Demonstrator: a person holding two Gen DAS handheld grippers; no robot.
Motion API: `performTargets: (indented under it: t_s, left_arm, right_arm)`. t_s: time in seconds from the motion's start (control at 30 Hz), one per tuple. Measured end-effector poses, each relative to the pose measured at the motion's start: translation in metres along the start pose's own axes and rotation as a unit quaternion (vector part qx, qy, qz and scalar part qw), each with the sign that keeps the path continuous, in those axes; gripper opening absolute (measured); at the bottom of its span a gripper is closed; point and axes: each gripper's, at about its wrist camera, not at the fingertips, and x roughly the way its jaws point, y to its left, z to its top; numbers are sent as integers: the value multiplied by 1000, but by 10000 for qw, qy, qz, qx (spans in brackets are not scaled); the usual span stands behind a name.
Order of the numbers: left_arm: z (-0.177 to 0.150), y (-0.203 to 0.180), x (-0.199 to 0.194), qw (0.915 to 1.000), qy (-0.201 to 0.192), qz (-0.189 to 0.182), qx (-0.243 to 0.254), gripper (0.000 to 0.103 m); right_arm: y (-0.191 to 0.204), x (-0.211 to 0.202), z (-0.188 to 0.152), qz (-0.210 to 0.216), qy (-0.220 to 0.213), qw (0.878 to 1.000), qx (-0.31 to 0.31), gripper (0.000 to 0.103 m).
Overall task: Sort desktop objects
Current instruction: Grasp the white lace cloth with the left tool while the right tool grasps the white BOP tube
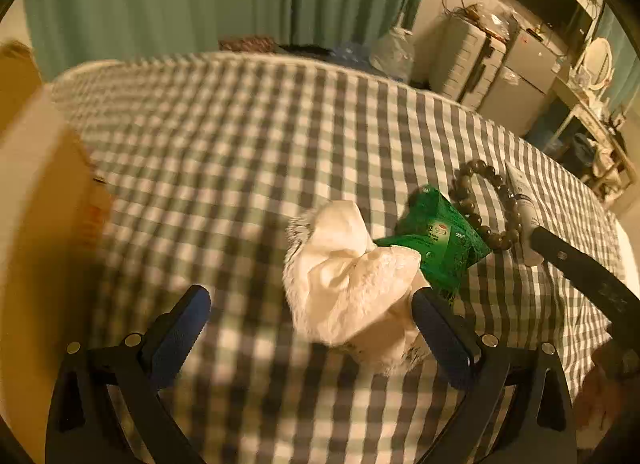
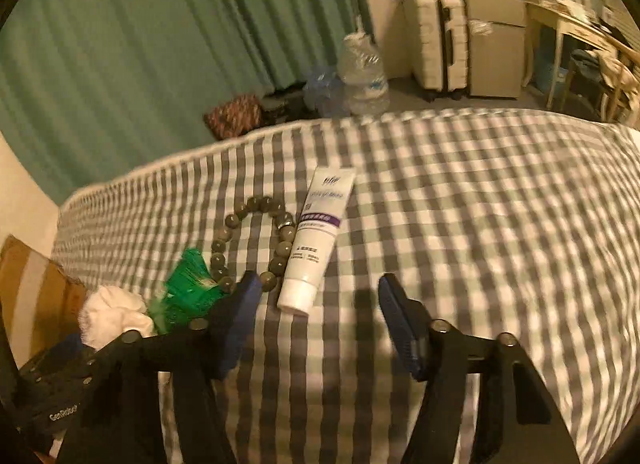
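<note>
A crumpled white tissue (image 1: 352,284) lies on the checked cloth, just left of a green packet (image 1: 436,236). A bead bracelet (image 1: 484,204) and a white tube (image 1: 524,208) lie beyond the packet. My left gripper (image 1: 310,300) is open and empty, its right finger against the tissue's edge. In the right wrist view the white tube (image 2: 316,240) lies beside the bracelet (image 2: 256,240), with the green packet (image 2: 188,288) and tissue (image 2: 112,314) to the left. My right gripper (image 2: 318,288) is open and empty, just short of the tube's cap.
A cardboard box (image 1: 36,224) stands at the left edge of the checked cloth (image 1: 240,136); it also shows in the right wrist view (image 2: 36,296). Beyond the cloth's far edge are green curtains, a water bottle (image 2: 364,76) and a suitcase (image 2: 440,44).
</note>
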Motion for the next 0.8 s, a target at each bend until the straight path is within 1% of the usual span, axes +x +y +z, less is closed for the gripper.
performTargets:
  t_s: [0.03, 0.1, 0.13, 0.2, 0.23, 0.27, 0.37, 0.43, 0.5, 0.53, 0.6, 0.63, 0.67, 0.7, 0.73, 0.77, 0.8]
  left_arm:
    - [0, 1, 4, 10000, 30, 19, -29, 103]
    - [1, 4, 8, 9999, -35, 93, -53, 103]
    - [2, 4, 8, 9999, -75, 139, 15, 103]
    - [1, 6, 8, 9990, -127, 400, 171, 103]
    - [0, 9, 8, 9981, -93, 573, 225, 103]
    - [0, 14, 7, 9976, -58, 650, 215, 103]
    - [-4, 24, 4, 9969, 1, 789, 80, 103]
    - [-6, 26, 1, 9969, 12, 781, 32, 103]
    - [-8, 23, 3, 9986, 84, 521, 18, 103]
    - [-10, 19, 5, 9989, 86, 455, 91, 103]
    - [-13, 11, 7, 9981, -19, 540, 284, 103]
    - [-14, 8, 8, 9973, -31, 619, 390, 103]
    - [-14, 7, 8, 9972, -36, 624, 404, 103]
    - [-12, 10, 9, 9976, -32, 589, 362, 103]
    - [-11, 12, 8, 9982, -31, 523, 307, 102]
    - [-9, 13, 8, 9984, -66, 472, 308, 97]
    - [-8, 13, 6, 9984, -123, 422, 344, 76]
  right_arm:
    - [2, 7, 2, -57, 72, 9999, -96, 50]
    - [1, 16, 7, -121, 78, 9998, -149, 49]
    - [1, 18, 9, -116, 76, 9998, -137, 49]
    - [1, 22, 11, -151, 71, 9997, -181, 48]
    - [1, 24, 12, -202, 90, 9994, -250, 45]
    - [2, 23, 11, -286, 111, 9990, -323, 41]
    - [4, 19, 10, -614, 204, 9971, -405, 39]
    - [1, 17, 10, -711, 232, 9964, -408, 39]
    - [2, 17, 10, -737, 224, 9961, -424, 39]
    - [3, 18, 11, -726, 176, 9963, -415, 41]
    - [6, 25, 15, -718, 91, 9961, -503, 41]
    - [10, 30, 16, -793, 104, 9948, -623, 41]
    - [14, 34, 17, -877, 95, 9932, -765, 41]
    - [16, 33, 19, -914, 41, 9923, -830, 37]
    - [17, 33, 19, -873, 22, 9929, -804, 27]
    - [16, 32, 19, -814, 29, 9939, -738, 27]
    - [14, 31, 18, -770, 18, 9945, -703, 27]
